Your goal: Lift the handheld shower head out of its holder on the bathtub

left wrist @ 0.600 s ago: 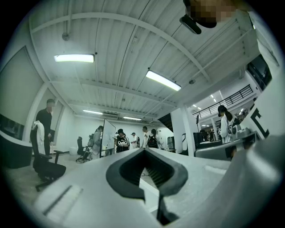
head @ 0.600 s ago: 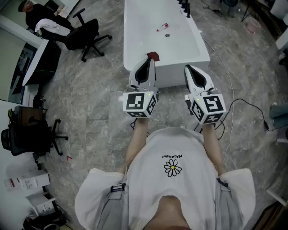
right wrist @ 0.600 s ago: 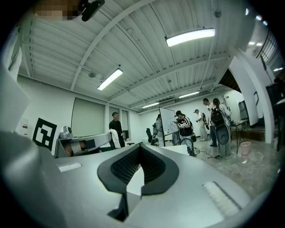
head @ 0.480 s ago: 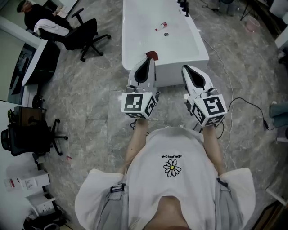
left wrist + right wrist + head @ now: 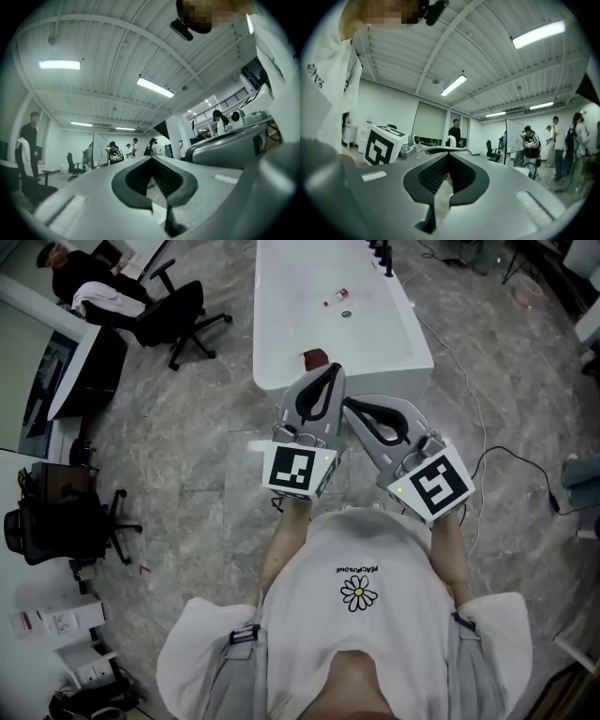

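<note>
1. Jaws of left gripper (image 5: 328, 369) and right gripper (image 5: 351, 405) are closed, empty; both are held short of the bathtub (image 5: 417, 352), approach judged not begun.
2. The shower head is presumed among dark fittings (image 5: 382, 253) at the far end; unresolved.

Bathtub (image 5: 281, 315): far end cut off by top edge; near rim partly behind left gripper (image 5: 329, 368).
Dark fittings (image 5: 382, 257) on far rim: cropped at top edge, too small to tell apart.
Small item (image 5: 338, 297) in tub: too small to name.
</note>
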